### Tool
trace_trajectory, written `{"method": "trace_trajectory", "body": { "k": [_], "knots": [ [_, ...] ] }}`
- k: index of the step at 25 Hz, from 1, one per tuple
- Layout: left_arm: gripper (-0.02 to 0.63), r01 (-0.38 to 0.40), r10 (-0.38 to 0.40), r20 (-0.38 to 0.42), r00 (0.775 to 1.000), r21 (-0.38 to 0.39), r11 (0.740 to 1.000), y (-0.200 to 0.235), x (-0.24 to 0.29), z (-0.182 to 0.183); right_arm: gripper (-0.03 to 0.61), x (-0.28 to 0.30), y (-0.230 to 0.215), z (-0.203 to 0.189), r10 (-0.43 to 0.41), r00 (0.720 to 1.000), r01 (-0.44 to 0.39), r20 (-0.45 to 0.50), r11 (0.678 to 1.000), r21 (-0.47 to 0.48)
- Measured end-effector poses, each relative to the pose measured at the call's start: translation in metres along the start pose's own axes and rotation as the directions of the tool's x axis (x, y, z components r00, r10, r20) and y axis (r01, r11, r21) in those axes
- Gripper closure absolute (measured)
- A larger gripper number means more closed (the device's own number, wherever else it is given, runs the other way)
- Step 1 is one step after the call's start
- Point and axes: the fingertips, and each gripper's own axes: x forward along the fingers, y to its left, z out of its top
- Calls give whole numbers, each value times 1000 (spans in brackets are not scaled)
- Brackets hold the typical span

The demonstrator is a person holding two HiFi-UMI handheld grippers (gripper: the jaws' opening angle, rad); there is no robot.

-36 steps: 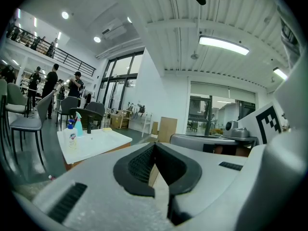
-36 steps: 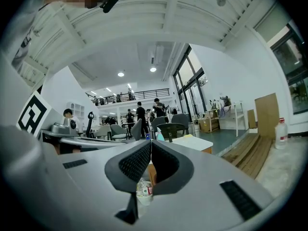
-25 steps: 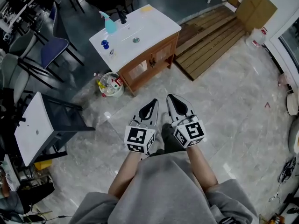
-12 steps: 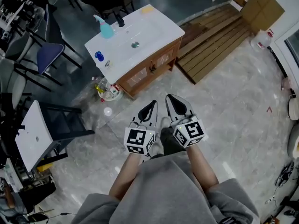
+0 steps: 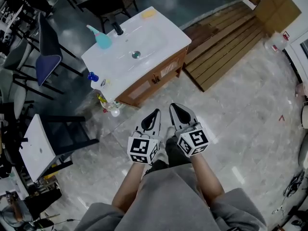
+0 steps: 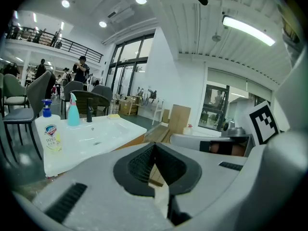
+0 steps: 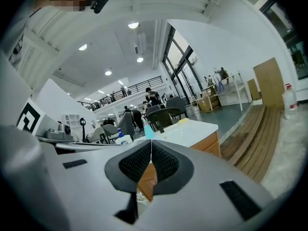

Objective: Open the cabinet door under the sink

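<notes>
The sink unit has a white top [image 5: 149,35] over a wooden cabinet with two doors [image 5: 153,79], both closed, small handles at their meeting edge. It stands on the floor ahead of me, a short way off. My left gripper [image 5: 155,113] and right gripper [image 5: 173,107] are held side by side at waist height, pointing at the cabinet, both shut and empty. In the left gripper view the left gripper [image 6: 154,146] has its pads together, with the sink top [image 6: 103,136] beyond. In the right gripper view the right gripper [image 7: 151,143] covers part of the cabinet front [image 7: 207,146].
A teal spray bottle [image 5: 102,39], black faucet [image 5: 118,29], yellow sponge [image 5: 148,13] and soap bottle [image 5: 92,76] stand on the top. A bin of bottles [image 5: 109,105] sits left of the cabinet. Wooden decking [image 5: 226,37] lies to the right, a white table [image 5: 34,148] and chairs to the left.
The sink cabinet has drawn nearer and larger in the head view as the person walked toward it. Both grippers moved forward together, still side by side and shut.
</notes>
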Motion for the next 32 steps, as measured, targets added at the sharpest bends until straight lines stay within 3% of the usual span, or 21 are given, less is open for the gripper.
{"method": "trace_trajectory", "body": {
  "k": [8,14,32],
  "knots": [
    [606,-54,55,-60,997,21,998,32,54,-20,568,39,-56,-20,-26,999,28,-29,997,66],
    [606,-46,48,-95,994,29,999,53,81,-47,568,65,-85,-51,-41,997,46,-67,996,71],
    [606,-15,22,-169,985,44,999,98,135,-106,566,119,-116,-119,-82,992,96,-95,984,150]
  ]
}}
